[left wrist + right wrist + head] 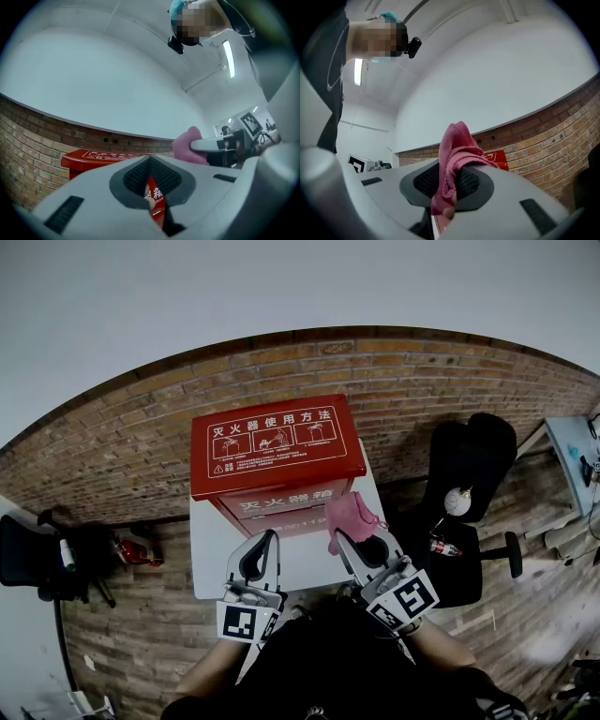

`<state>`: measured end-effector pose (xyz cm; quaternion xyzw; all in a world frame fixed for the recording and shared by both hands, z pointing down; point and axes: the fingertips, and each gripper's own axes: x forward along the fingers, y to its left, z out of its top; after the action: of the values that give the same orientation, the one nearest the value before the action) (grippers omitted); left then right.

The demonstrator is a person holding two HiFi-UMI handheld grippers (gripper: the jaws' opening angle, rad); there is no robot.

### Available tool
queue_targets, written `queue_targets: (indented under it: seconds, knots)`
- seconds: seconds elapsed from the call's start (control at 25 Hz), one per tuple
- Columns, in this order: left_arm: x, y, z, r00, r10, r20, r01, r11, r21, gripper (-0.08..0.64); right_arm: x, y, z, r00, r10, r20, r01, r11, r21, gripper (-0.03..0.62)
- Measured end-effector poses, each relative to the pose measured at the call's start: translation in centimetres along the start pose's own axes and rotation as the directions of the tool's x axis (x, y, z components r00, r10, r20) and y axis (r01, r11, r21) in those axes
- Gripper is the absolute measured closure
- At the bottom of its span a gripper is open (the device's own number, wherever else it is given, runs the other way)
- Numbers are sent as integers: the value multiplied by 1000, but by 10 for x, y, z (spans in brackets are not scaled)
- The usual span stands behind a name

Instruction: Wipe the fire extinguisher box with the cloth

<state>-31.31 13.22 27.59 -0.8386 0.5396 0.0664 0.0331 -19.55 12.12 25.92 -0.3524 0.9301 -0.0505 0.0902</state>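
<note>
The red fire extinguisher box (277,463) stands on a white platform against the brick wall, its lid printed with white characters. My right gripper (345,538) is shut on a pink cloth (351,515), held just off the box's front right corner. In the right gripper view the cloth (453,161) bunches up out of the closed jaws, with the box (499,160) behind. My left gripper (270,542) hovers in front of the box's lower front, jaws closed with nothing between them; the left gripper view shows the box (101,159) beyond them.
A white platform (211,559) carries the box. A black office chair (466,484) stands to the right with a small bottle (444,547) on it. Another dark chair (37,563) and a red object (134,552) sit at the left. Brick floor surrounds.
</note>
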Motion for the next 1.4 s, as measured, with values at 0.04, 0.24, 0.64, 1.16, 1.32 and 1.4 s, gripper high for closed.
queue_targets:
  seconds: [0.04, 0.24, 0.64, 1.16, 1.32, 1.4]
  knots:
    - [-2, 1, 1, 1000, -1, 8, 1, 1000, 2, 526, 0, 1, -1, 1000, 0, 1, 1, 1000, -5, 518]
    - [-7, 5, 4, 1000, -10, 15, 10, 1000, 16, 526, 0, 9, -1, 1000, -5, 6, 5, 1000, -14, 518]
    - [7, 25, 18, 999, -36, 9, 35, 989, 146, 526, -3, 19, 0, 999, -34, 31, 34, 999, 15, 518]
    - [107, 30, 74, 974, -169, -149, 221, 848, 481, 526, -34, 9, 7, 980, -195, 47, 194, 981, 28, 518]
    - [143, 11, 77, 949, -213, -235, 314, 728, 609, 526, -44, -3, 11, 973, -223, 66, 220, 974, 44, 518]
    - [162, 7, 70, 936, -202, -289, 347, 672, 654, 526, -45, -10, 13, 972, -225, 73, 222, 974, 49, 518]
